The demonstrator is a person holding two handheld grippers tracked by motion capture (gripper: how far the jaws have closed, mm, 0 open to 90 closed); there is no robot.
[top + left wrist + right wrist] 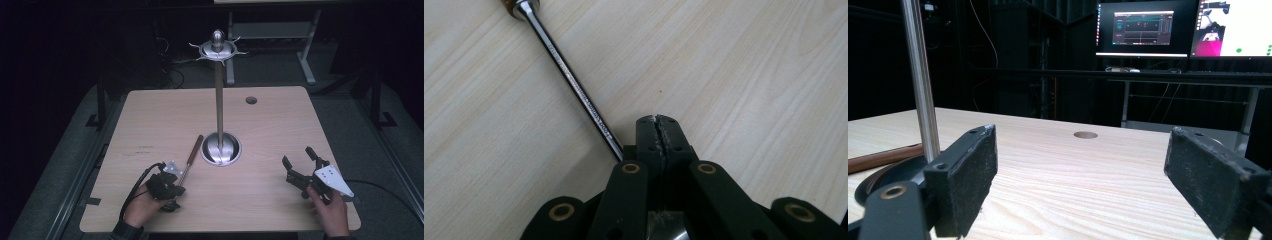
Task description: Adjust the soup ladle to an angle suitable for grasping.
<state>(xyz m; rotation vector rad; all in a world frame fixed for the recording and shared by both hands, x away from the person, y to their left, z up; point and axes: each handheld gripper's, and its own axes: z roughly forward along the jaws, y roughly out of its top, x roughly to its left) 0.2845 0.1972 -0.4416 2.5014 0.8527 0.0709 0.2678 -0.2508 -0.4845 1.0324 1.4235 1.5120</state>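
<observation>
Meanwhile left gripper pinched empty beside utensil's steel shaft; right gripper wide, idle. Risk: closed jaws nudge shaft, rolling it against stand base.

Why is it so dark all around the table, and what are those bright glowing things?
In the high view the table is lit while the room behind is nearly black, and the metal stand shines with glare. In the right gripper view two computer screens glow brightly, the close jaws slightly soft.
</observation>
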